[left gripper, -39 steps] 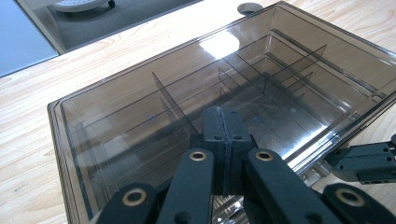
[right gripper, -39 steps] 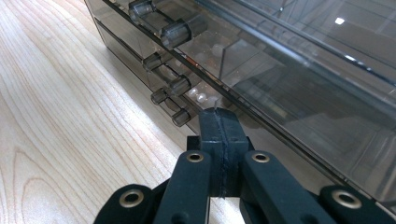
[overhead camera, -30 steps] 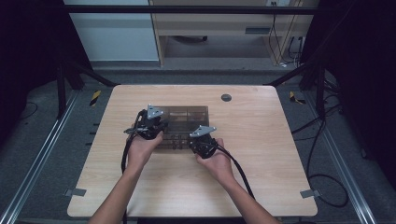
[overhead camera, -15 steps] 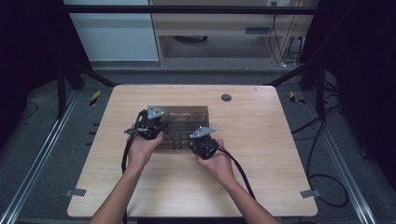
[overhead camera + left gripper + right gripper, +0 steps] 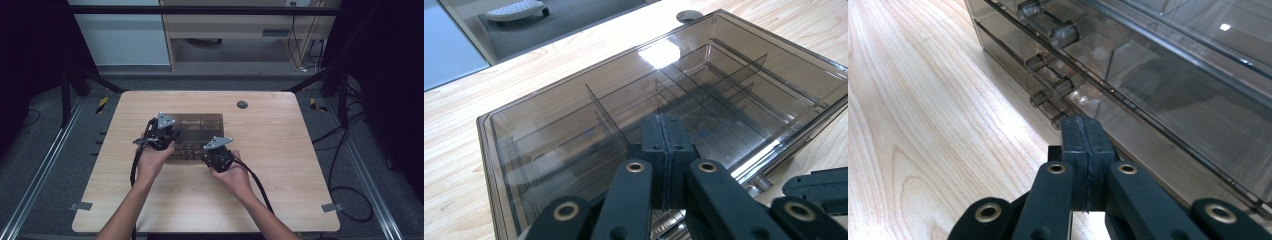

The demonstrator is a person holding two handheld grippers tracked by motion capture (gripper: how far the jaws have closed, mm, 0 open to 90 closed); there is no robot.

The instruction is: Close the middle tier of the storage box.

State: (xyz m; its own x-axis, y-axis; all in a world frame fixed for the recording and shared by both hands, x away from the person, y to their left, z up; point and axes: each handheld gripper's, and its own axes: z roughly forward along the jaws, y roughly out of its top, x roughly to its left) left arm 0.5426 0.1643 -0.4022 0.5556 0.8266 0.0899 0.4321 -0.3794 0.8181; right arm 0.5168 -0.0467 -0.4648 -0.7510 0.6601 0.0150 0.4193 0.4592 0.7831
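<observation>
Both hand-held grippers closed empty, left (image 5: 663, 145) over smoky organizer box (image 5: 574, 125), right (image 5: 1083, 145) at its front

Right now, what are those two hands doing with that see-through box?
A person sits at a wooden table holding a black gripper in each hand. Both are at a smoky clear plastic organizer box with dividers on top and little drawers in front. The left gripper has its jaws pressed together over the top tray. The right gripper, jaws also together, is low at the front, next to the small drawer knobs. Nothing is gripped, and the drawers look shut.
</observation>
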